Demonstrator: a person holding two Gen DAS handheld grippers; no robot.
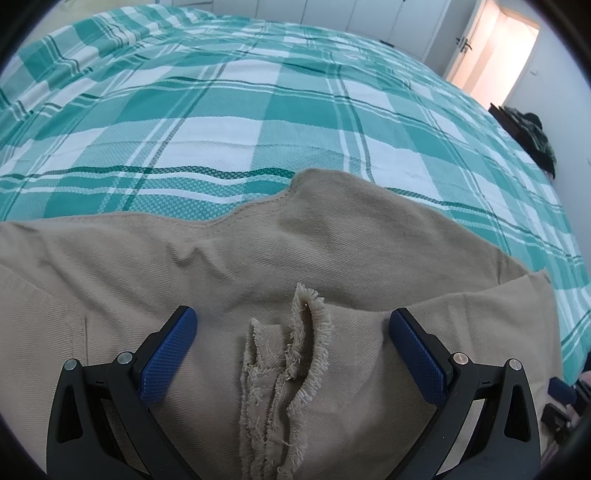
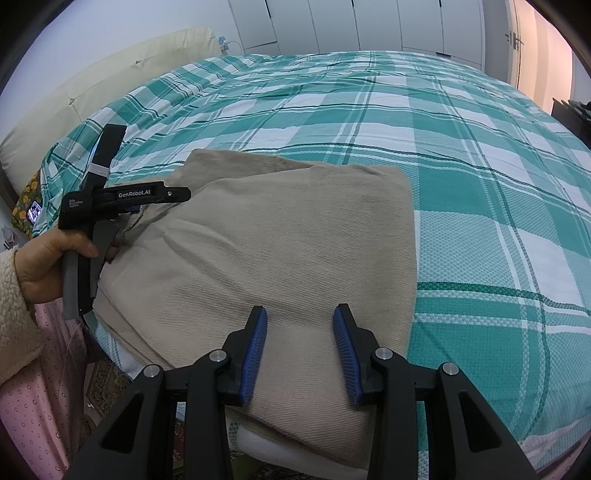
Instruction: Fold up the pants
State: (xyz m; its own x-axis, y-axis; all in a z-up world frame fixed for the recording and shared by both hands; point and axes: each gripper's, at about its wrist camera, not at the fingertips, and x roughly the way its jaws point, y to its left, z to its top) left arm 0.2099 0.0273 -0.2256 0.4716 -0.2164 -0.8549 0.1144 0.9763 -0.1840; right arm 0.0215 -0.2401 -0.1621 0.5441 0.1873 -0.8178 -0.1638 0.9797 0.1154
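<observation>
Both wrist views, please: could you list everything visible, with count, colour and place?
Pants: one, tan, folded at the near edge of the bed; frayed hems lie between the left fingers.
Bedspread: one, teal and white plaid, covering the bed.
Headboard: one, cream, far left.
Wardrobe doors: white, back wall.
Door: one, open, far right.
Dark clothing pile: one, right of the bed.
Left gripper: black with blue pads, open over the hems.
Right gripper: same colours, open over the pants.
Left hand: one, holding the left gripper.
</observation>
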